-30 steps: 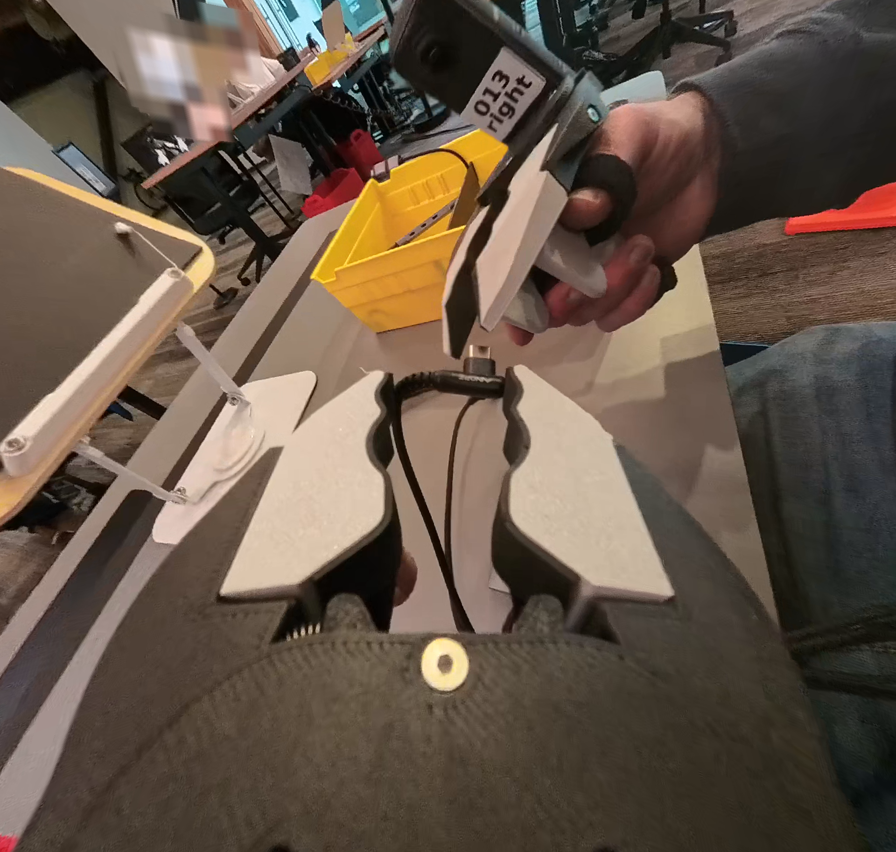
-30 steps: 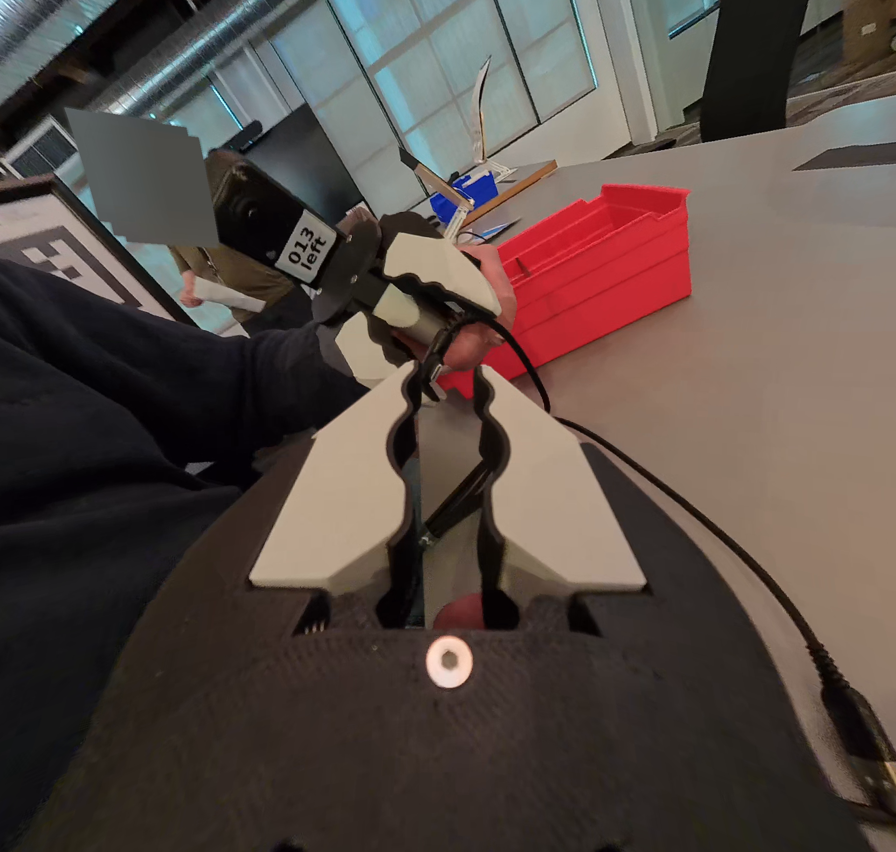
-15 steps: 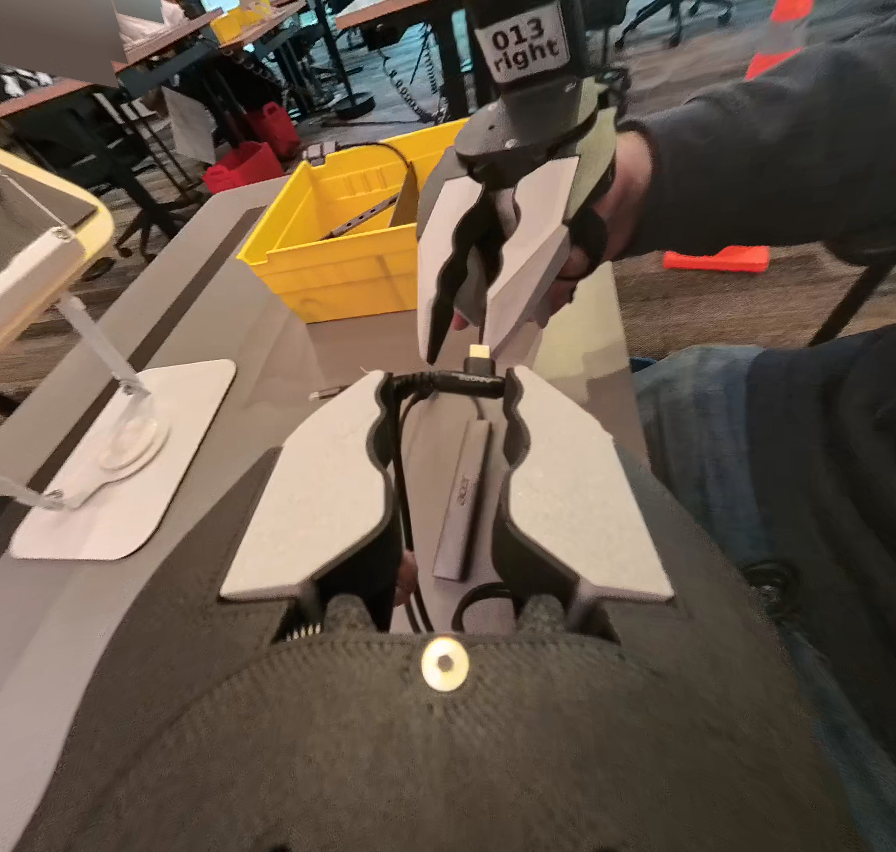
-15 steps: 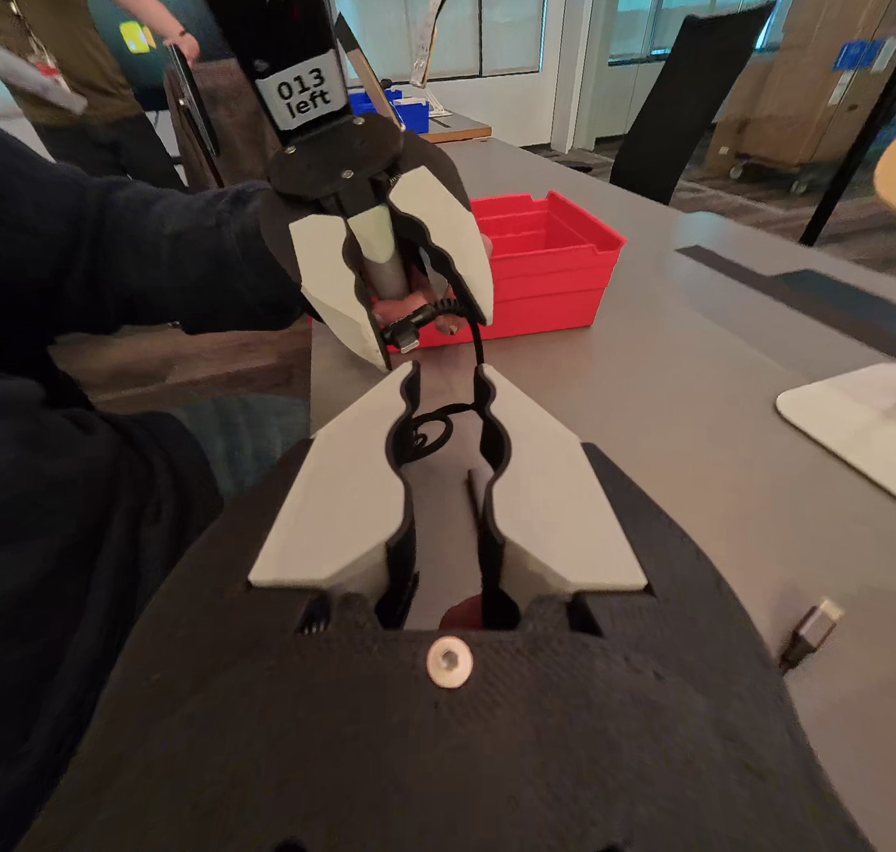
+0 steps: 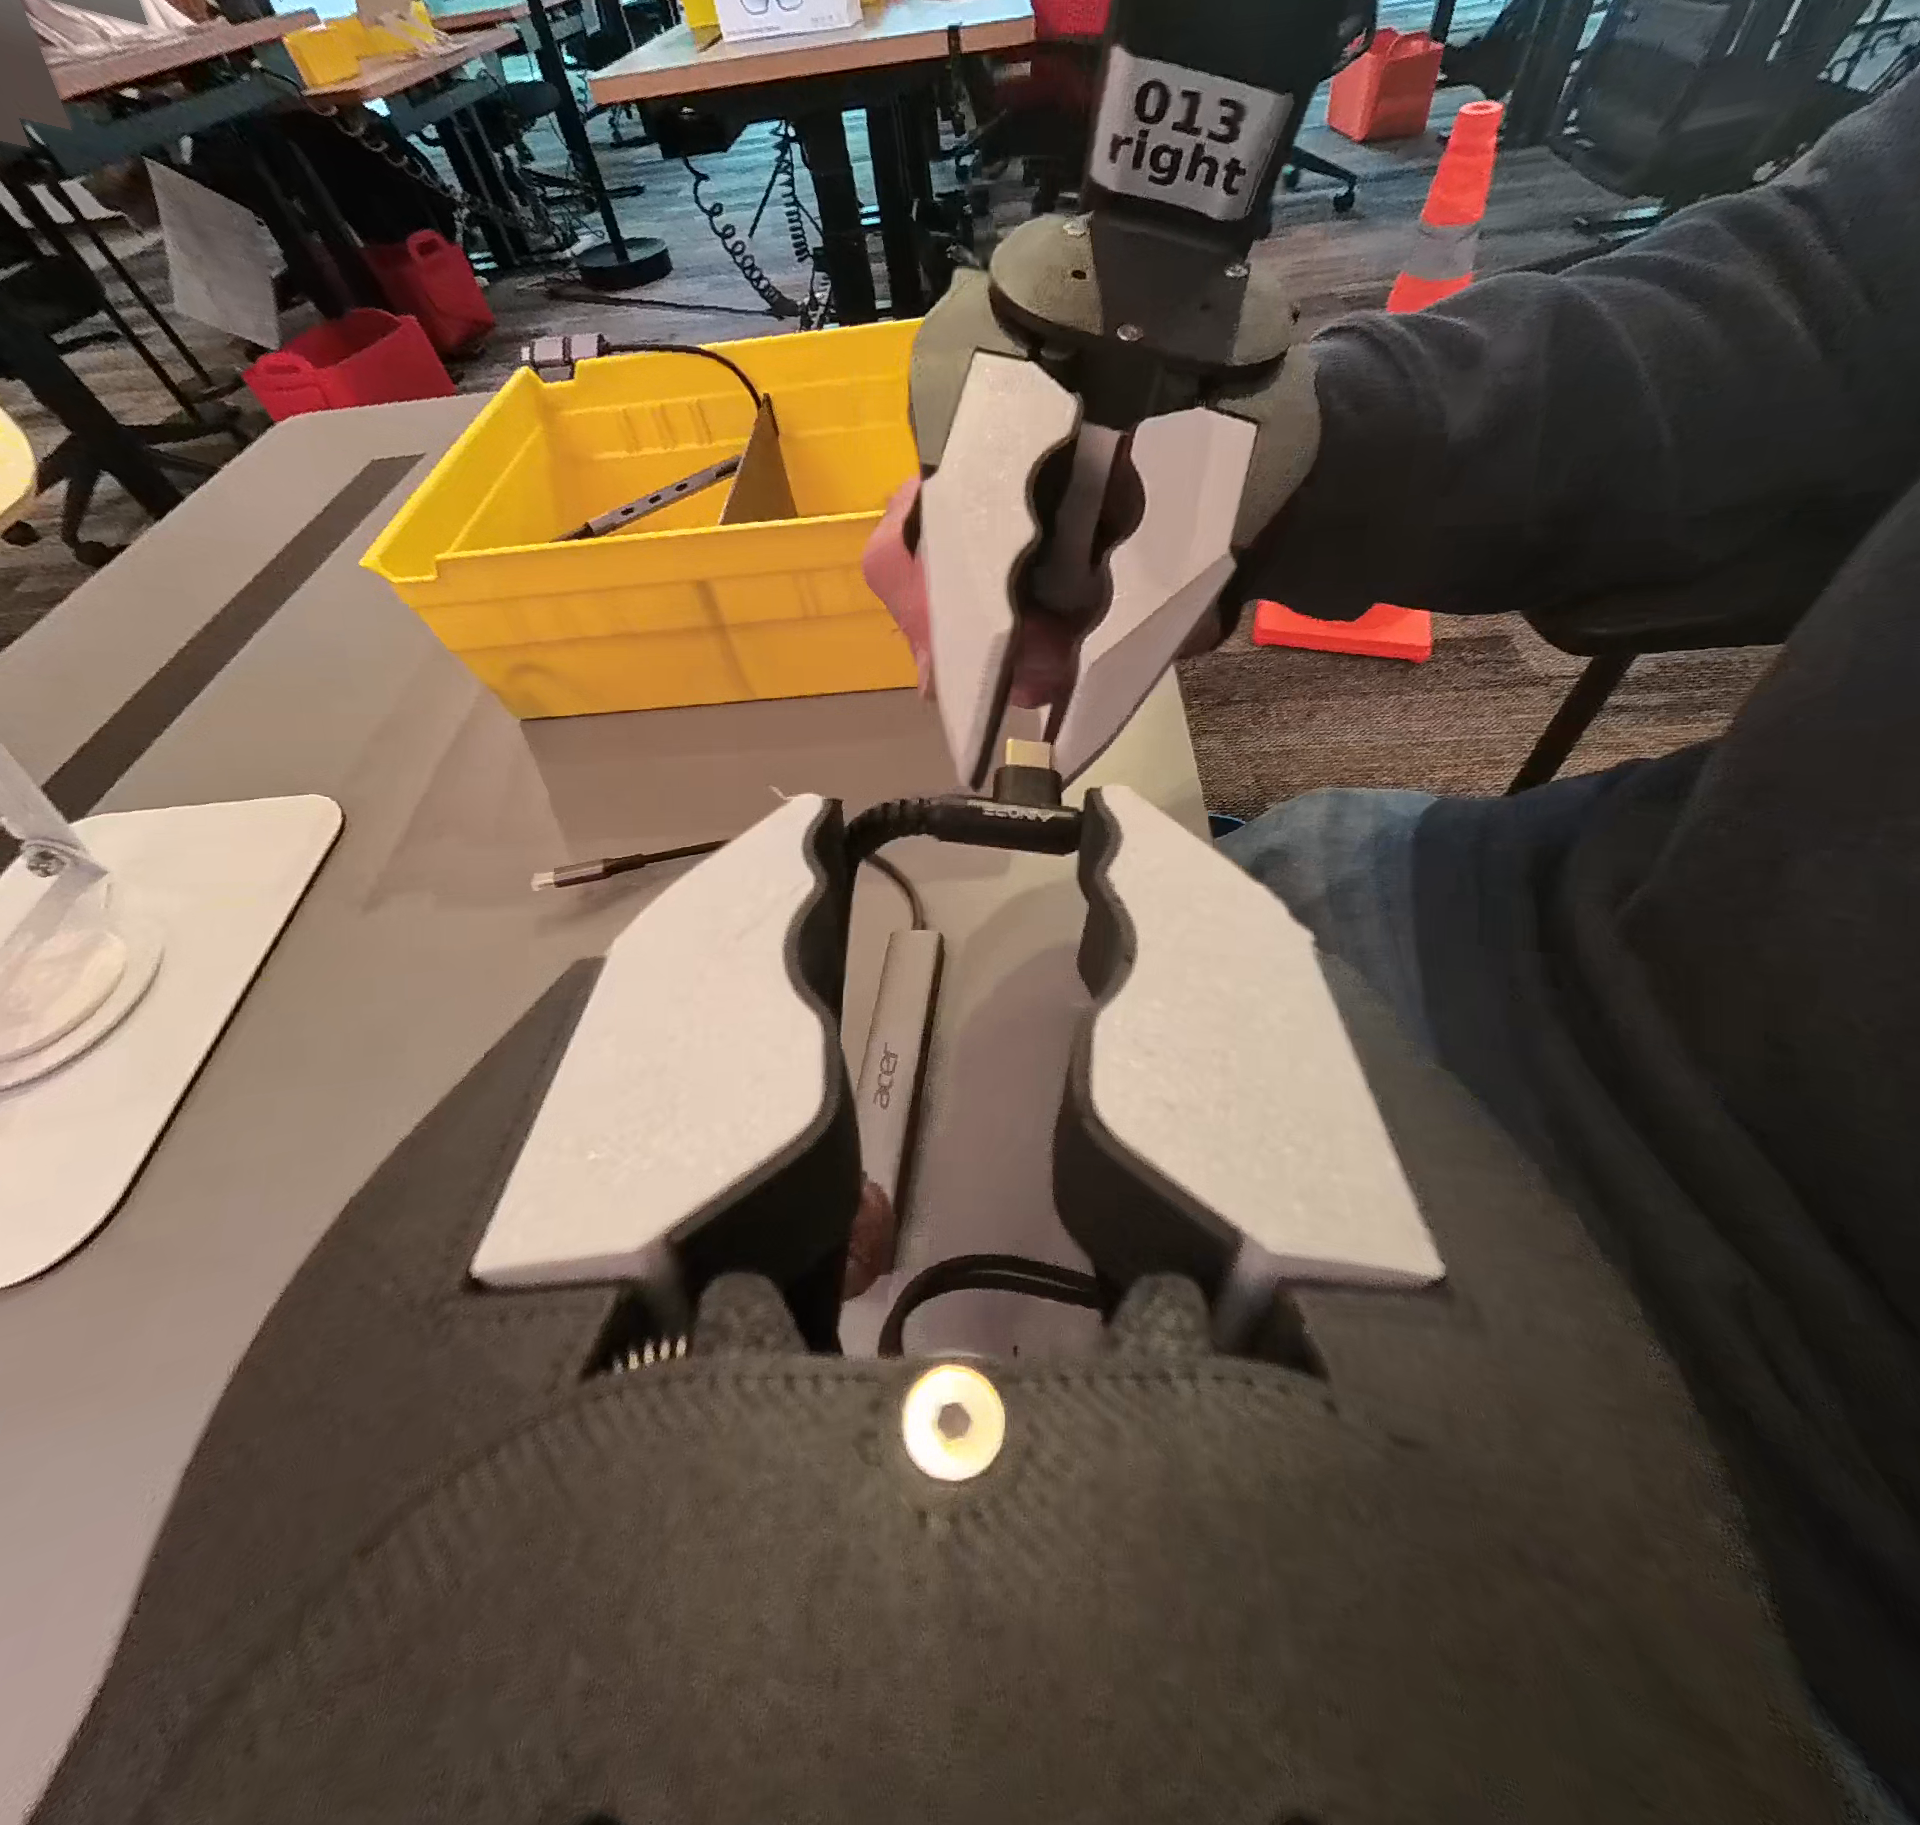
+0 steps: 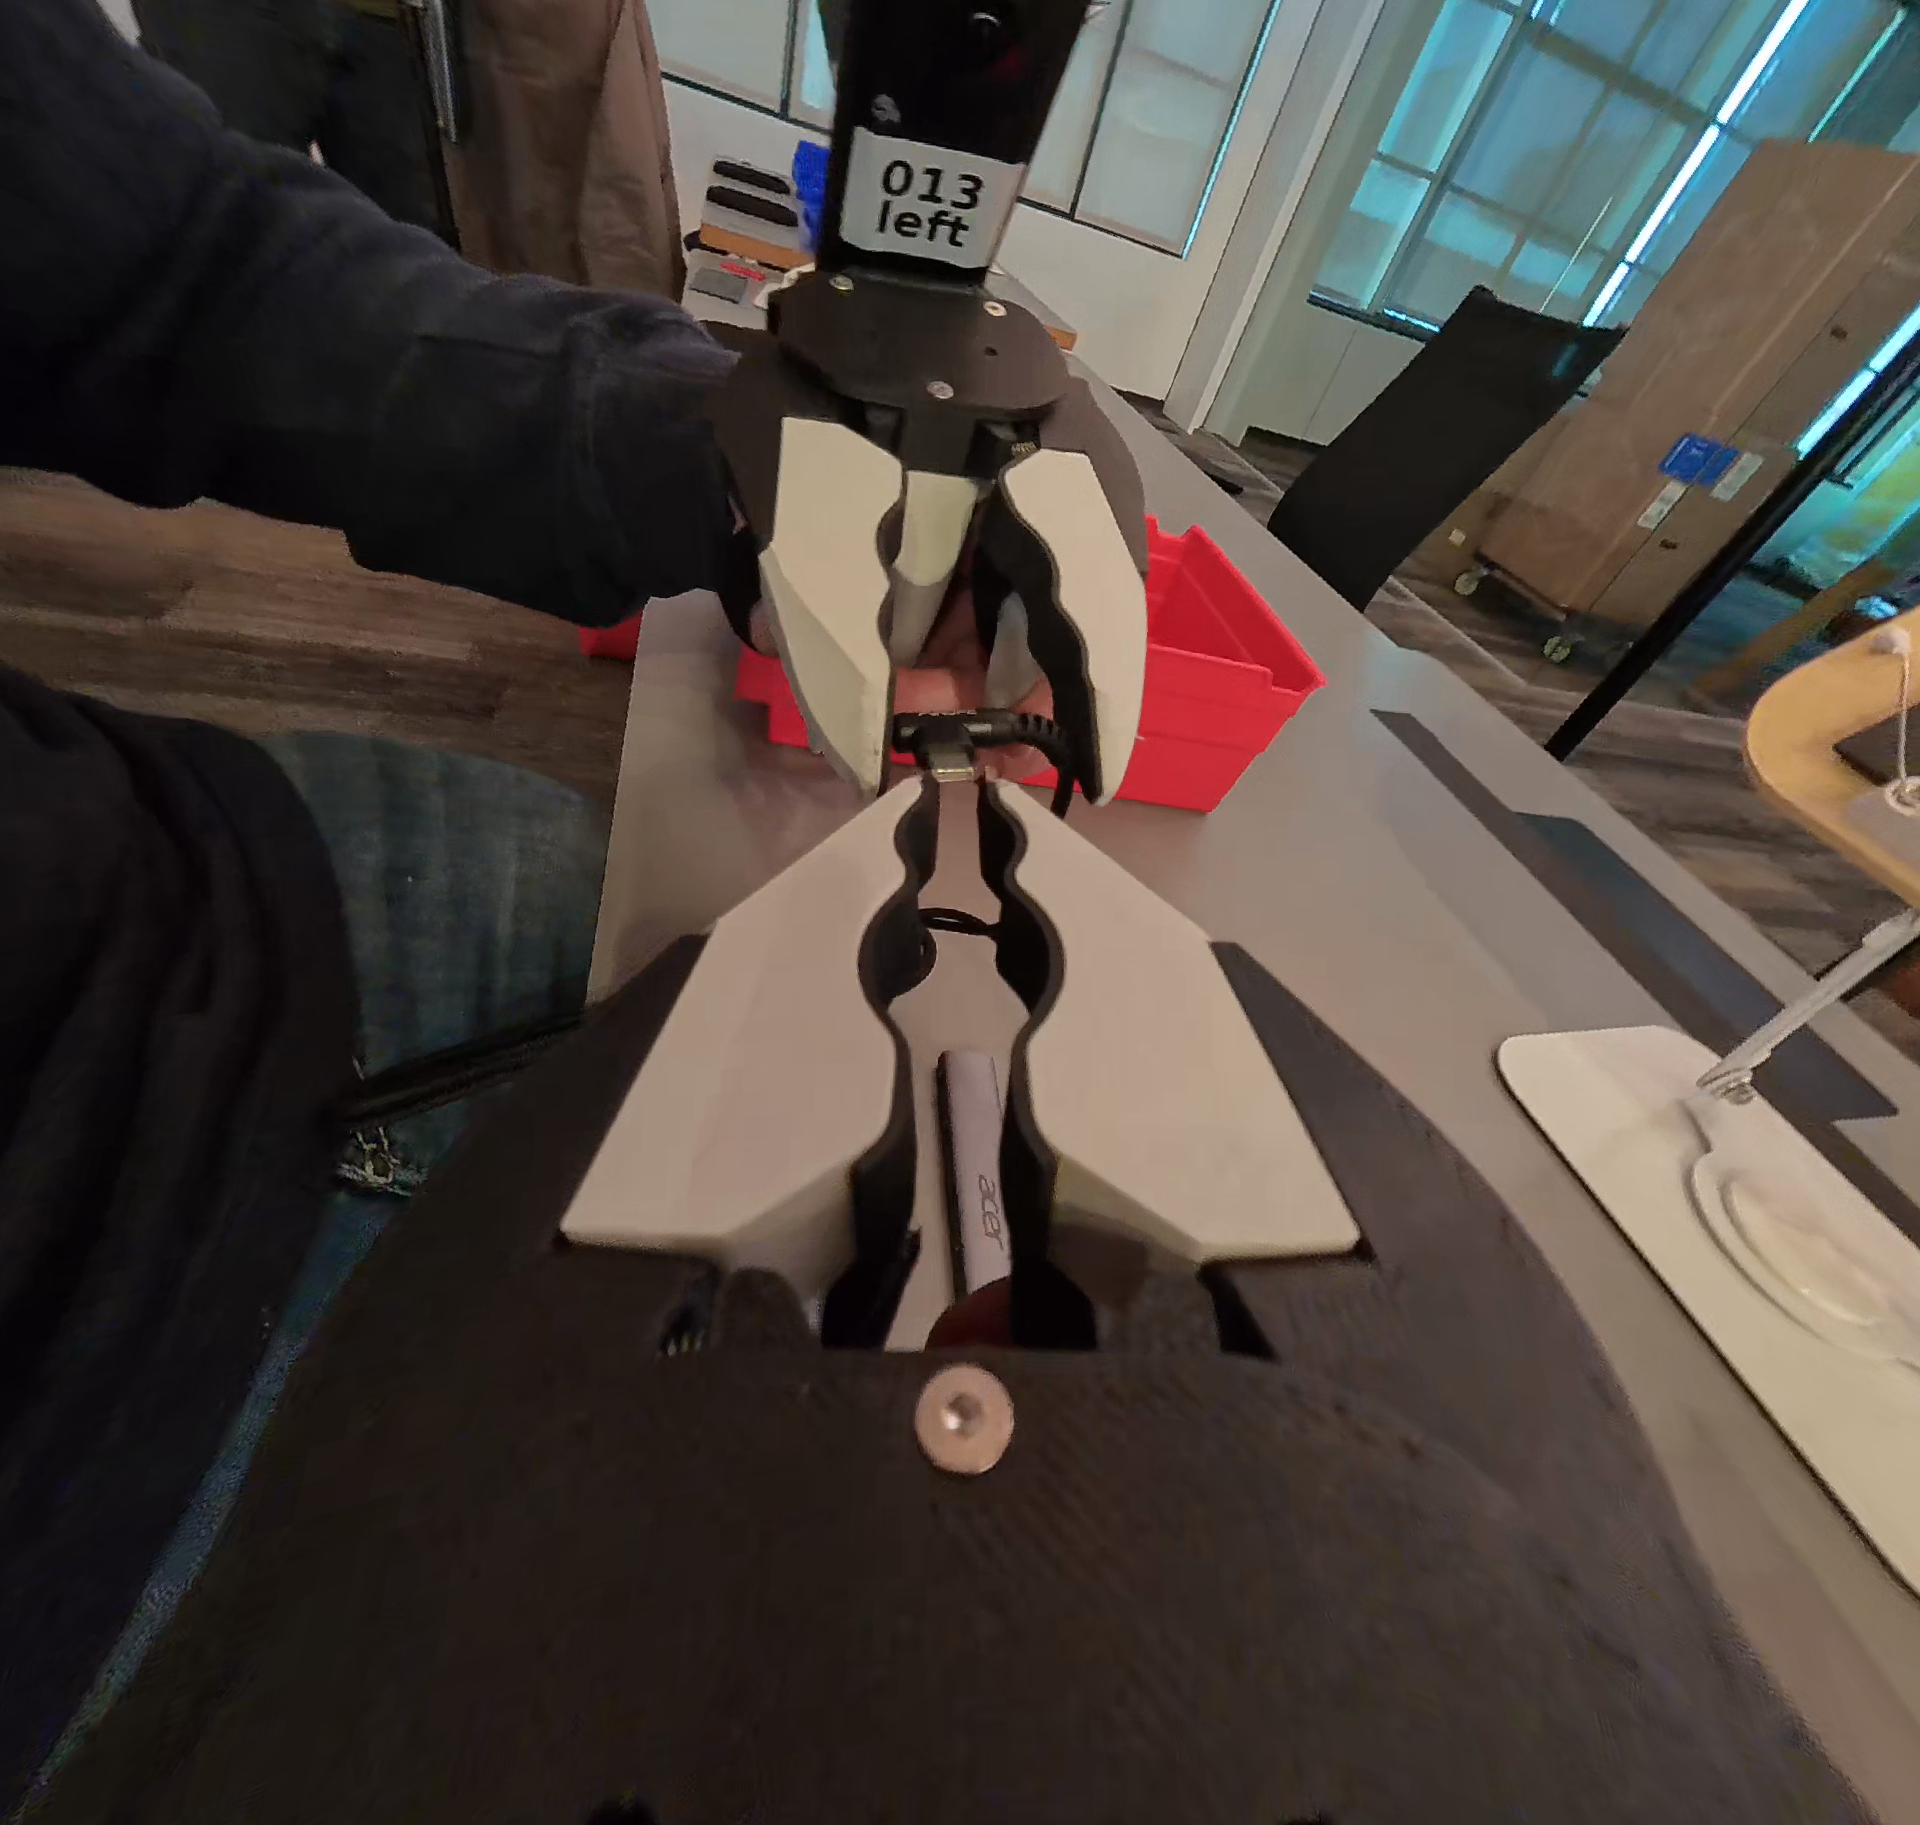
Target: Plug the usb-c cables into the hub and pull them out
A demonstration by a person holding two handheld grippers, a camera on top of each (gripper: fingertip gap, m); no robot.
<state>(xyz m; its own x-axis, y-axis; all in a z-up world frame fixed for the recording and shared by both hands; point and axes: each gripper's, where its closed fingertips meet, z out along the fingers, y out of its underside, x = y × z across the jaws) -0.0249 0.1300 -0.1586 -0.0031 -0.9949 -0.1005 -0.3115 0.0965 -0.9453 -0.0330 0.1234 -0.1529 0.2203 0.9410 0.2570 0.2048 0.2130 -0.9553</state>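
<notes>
USB-C cable (image 5: 966,819): plug end clamped crosswise in left claw (image 5: 961,819), mid-air. Right claw (image 6: 951,788) nearly closed around connector tip, contact unclear. Hub (image 5: 894,1037) flat on worktop (image 5: 436,902) below, unplugged. No insertion yet.

The left hand-held gripper (image 5: 961,819) has matt, finely grained pale grey plastic fingers (image 5: 686,1027) edged with black wavy rubber-like pads, set on a coarse, ribbed black printed plastic body with a shiny metal screw (image 5: 953,1421). It grips a black braided-sleeve cable with a glossy metal usb-c plug (image 5: 1023,767). The right hand-held gripper (image 6: 951,788) shows the same matt pale fingers. Below lies a slim, satin-finish grey metal-look hub (image 5: 896,1037) on the smooth, matt grey bench (image 5: 436,902). A yellow smooth glossy plastic bin (image 5: 665,601) and a red plastic bin (image 6: 1216,684) stand behind. The person's dark sleeve (image 5: 1558,445) is soft knitted cloth.
</notes>
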